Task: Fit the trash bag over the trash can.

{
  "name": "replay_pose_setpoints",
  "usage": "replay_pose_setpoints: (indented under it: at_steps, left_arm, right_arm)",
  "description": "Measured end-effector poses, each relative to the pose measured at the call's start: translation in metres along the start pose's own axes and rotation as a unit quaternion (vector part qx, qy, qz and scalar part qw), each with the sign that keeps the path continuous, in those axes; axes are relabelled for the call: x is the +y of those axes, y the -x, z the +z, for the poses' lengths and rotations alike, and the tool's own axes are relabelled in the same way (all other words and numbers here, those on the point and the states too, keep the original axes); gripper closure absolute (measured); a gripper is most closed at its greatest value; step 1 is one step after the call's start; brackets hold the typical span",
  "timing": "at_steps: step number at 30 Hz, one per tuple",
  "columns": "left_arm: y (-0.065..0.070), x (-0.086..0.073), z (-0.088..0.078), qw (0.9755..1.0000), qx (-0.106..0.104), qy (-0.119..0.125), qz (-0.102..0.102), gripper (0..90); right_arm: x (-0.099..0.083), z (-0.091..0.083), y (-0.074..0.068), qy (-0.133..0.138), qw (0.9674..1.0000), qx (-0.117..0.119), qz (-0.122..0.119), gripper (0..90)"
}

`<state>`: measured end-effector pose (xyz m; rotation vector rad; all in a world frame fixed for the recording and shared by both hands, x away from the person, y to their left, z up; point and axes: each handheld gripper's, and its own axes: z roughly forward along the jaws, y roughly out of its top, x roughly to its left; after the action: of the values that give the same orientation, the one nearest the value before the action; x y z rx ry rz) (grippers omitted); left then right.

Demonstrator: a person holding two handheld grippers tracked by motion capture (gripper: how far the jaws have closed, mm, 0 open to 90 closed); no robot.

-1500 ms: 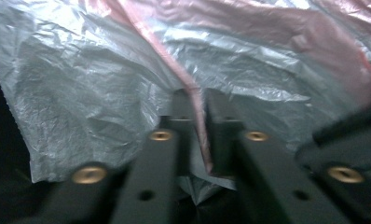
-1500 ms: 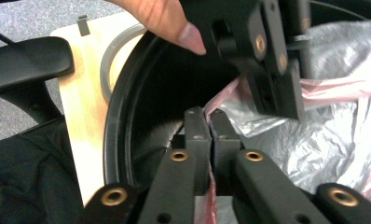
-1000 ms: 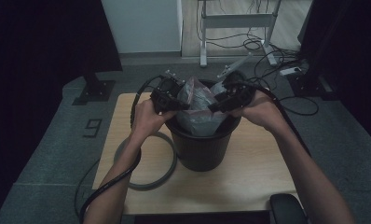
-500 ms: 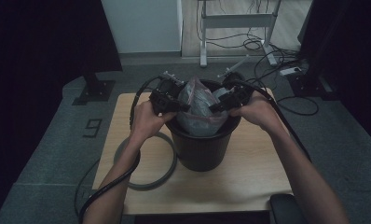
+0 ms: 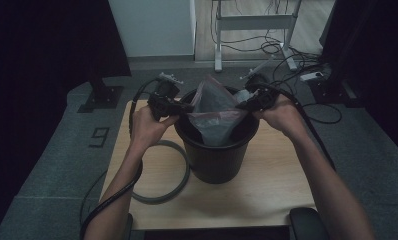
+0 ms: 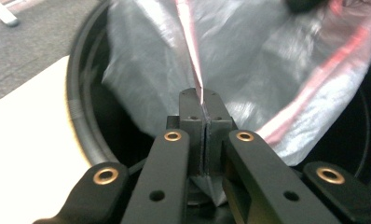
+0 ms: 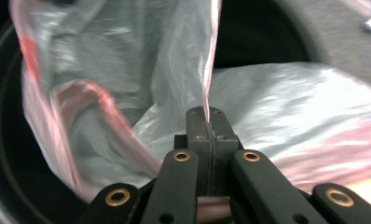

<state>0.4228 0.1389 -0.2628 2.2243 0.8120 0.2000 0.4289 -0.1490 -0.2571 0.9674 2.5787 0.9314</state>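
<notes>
Film describes the thin, translucent pink-tinted plastic bag (image 5: 216,112): light, soft and slippery, so I judge its rim edge the best hold. It hangs in the mouth of the round black plastic bin (image 5: 217,160), long axis roughly vertical, opening upward, stretched across between 2 grips. The left gripper (image 6: 203,122) has its jaws clenched on 1 rim fold; the right gripper (image 7: 209,125) pinches the opposite fold. The bin stands on the pale wooden surface (image 5: 267,195).

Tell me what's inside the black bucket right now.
A translucent plastic bag with a pinkish edge hangs into the black bucket, pinched by the left gripper and right gripper. The bag hides the bucket's bottom.
</notes>
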Motion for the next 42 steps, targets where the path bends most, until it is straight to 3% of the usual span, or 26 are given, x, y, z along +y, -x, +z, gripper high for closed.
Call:
replay_pose_setpoints:
  at_steps: [9,11,12,15,18,21,23,25,28,32,38,42]
  left_arm:
    - [-0.024,-0.016,-0.019,0.999,0.038,0.0,-0.022,89.5]
    - [-0.029,-0.019,-0.021,0.9993,0.025,0.006,-0.028,89.4]
    - [-0.028,-0.019,-0.021,0.9993,0.029,0.003,-0.025,89.4]
    - [-0.026,-0.017,-0.018,0.9988,0.044,-0.008,-0.019,89.5]
    - [-0.026,-0.017,-0.017,0.9987,0.044,-0.005,-0.024,89.5]
    - [-0.027,-0.017,-0.017,0.9989,0.039,-0.001,-0.028,89.3]
    - [-0.027,-0.017,-0.015,0.999,0.035,0.0,-0.029,89.1]
    - [-0.026,-0.016,-0.014,0.9991,0.033,0.0,-0.029,88.8]
    - [-0.023,-0.013,-0.009,0.9993,0.027,-0.004,-0.025,88.2]
    - [-0.02,-0.01,-0.004,0.9994,0.023,-0.007,-0.025,87.6]
    - [-0.019,-0.007,-0.001,0.9994,0.023,-0.013,-0.023,87.3]
    - [-0.018,-0.006,0.0,0.9994,0.023,-0.012,-0.023,87.3]
  right_arm:
    - [-0.01,-0.017,0.028,0.003,0.9979,-0.058,0.028,89.0]
    - [-0.013,-0.019,0.034,0.011,0.9981,-0.046,0.039,89.1]
    - [-0.014,-0.02,0.036,0.018,0.9983,-0.036,0.042,89.1]
    - [-0.013,-0.018,0.034,0.007,0.9981,-0.052,0.033,89.1]
    - [-0.013,-0.017,0.033,0.009,0.9982,-0.05,0.032,88.4]
    - [-0.013,-0.019,0.032,0.029,0.9981,-0.041,0.035,67.8]
    - [-0.012,-0.023,0.03,0.046,0.9977,-0.033,0.038,58.9]
    - [-0.011,-0.026,0.029,0.051,0.9975,-0.03,0.038,58.3]
    - [-0.005,-0.035,0.022,0.064,0.9971,-0.027,0.032,50.4]
    - [0.004,-0.041,0.005,0.069,0.9975,-0.004,0.017,48.0]
    - [0.009,-0.029,-0.026,0.039,0.9979,0.049,-0.013,47.8]
    - [0.009,-0.022,-0.035,0.025,0.9976,0.062,-0.018,45.9]
